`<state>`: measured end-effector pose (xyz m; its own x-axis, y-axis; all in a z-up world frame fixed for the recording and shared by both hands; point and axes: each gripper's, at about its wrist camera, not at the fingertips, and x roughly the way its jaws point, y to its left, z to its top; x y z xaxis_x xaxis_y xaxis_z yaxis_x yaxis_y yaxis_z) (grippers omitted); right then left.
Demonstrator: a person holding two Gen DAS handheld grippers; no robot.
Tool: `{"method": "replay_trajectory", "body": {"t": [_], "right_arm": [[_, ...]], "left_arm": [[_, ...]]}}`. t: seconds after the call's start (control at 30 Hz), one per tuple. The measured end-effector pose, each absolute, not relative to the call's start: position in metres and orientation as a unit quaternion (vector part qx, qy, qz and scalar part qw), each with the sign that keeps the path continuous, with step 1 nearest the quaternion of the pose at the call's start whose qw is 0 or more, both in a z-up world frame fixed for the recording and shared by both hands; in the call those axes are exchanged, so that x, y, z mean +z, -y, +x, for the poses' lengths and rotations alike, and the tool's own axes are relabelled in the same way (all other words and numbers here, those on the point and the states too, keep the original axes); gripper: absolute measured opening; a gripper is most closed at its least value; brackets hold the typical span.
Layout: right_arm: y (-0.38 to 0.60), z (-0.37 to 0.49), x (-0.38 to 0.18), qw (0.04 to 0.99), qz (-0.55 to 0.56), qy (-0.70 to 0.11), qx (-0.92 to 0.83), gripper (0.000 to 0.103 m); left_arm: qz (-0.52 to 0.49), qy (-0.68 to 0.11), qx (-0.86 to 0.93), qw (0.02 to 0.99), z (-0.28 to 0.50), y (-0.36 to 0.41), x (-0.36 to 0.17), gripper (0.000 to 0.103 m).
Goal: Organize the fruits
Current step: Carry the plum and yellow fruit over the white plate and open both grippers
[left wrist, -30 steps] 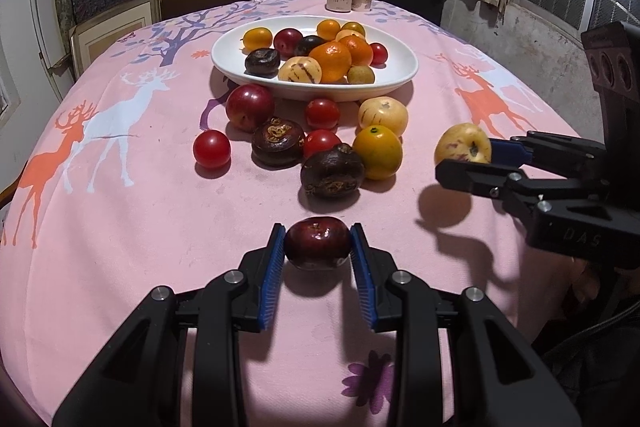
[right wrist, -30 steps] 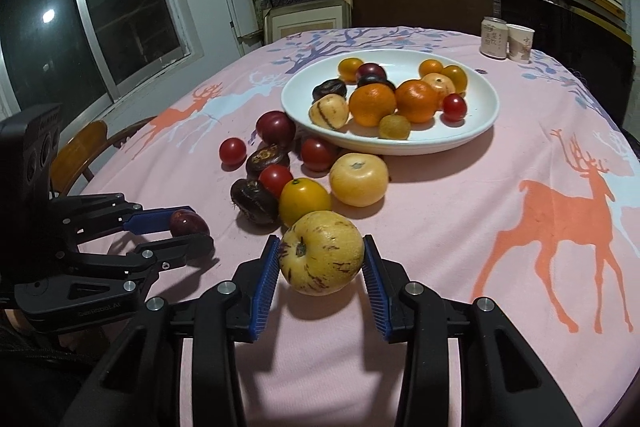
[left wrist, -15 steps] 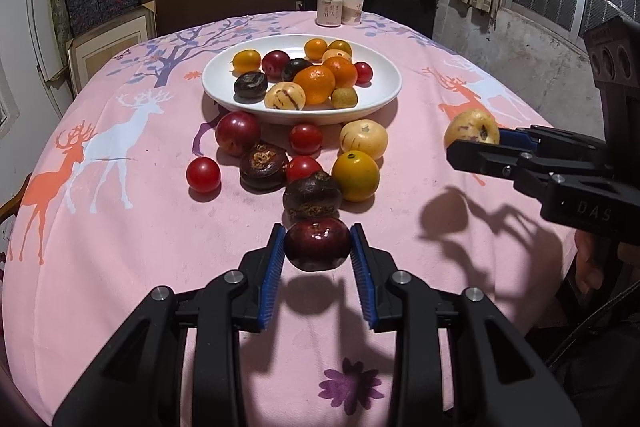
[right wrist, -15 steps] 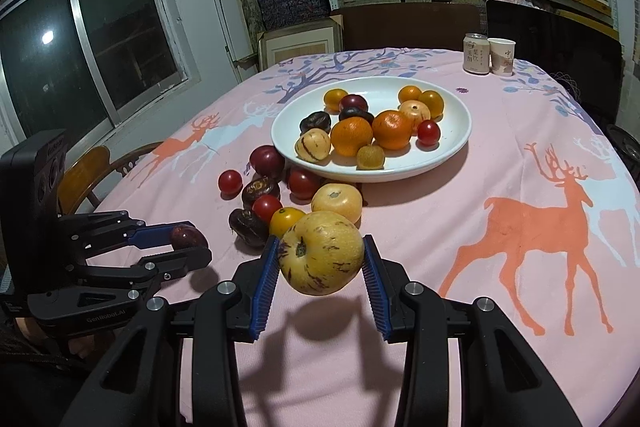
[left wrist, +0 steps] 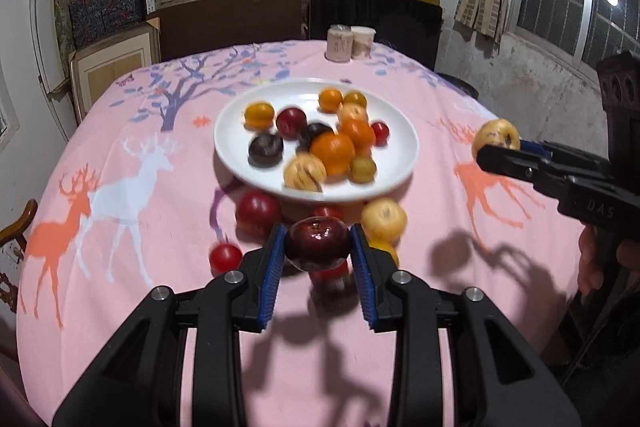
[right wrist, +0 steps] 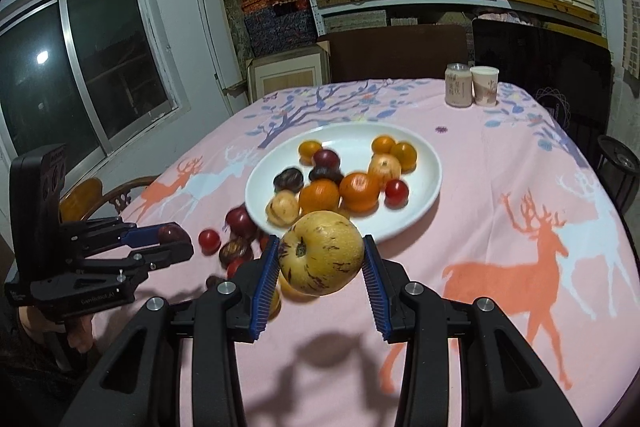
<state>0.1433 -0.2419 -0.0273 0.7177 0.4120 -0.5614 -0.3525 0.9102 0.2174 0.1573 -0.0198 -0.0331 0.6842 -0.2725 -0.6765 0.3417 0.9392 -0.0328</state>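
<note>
Now left gripper clamping dark red plum, lower centre; right gripper squeezing speckled yellow fruit, lower centre, both hanging above pink tablecloth; white plate sitting mid-frame beyond.

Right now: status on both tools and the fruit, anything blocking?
Left tool shut on dark red plum, off the cloth. Right tool shut on yellow speckled melon, also airborne. White plate ahead, already crowded; loose fruit below near rim.
</note>
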Motion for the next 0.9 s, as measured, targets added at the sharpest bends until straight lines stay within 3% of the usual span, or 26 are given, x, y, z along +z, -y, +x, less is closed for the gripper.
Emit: {"method": "replay_trajectory", "body": {"t": [0.2,0.47,0.53,0.57,0.63,0.9], "right_arm": [[0.234,0.203,-0.016,0.924,0.043,-0.321,0.205,0.041],[0.206,0.281,-0.031,0.916,0.021,-0.346,0.203,0.041],[0.201,0.295,-0.036,0.913,0.019,-0.349,0.208,0.042],[0.199,0.301,-0.038,0.910,0.022,-0.351,0.217,0.049],[0.198,0.302,-0.038,0.914,0.023,-0.343,0.216,0.059],[0.223,0.248,-0.042,0.923,0.034,-0.326,0.203,0.059]], "left_arm": [[0.056,-0.355,-0.159,0.919,0.220,0.035,-0.020,0.032],[0.053,-0.388,-0.148,0.908,0.287,0.045,-0.046,0.033],[0.047,-0.393,-0.146,0.907,0.296,0.043,-0.052,0.045],[0.042,-0.393,-0.142,0.908,0.299,0.041,-0.053,0.057],[0.037,-0.384,-0.134,0.913,0.298,0.037,-0.052,0.068],[0.054,-0.367,-0.157,0.915,0.244,0.025,-0.042,0.069]]}}
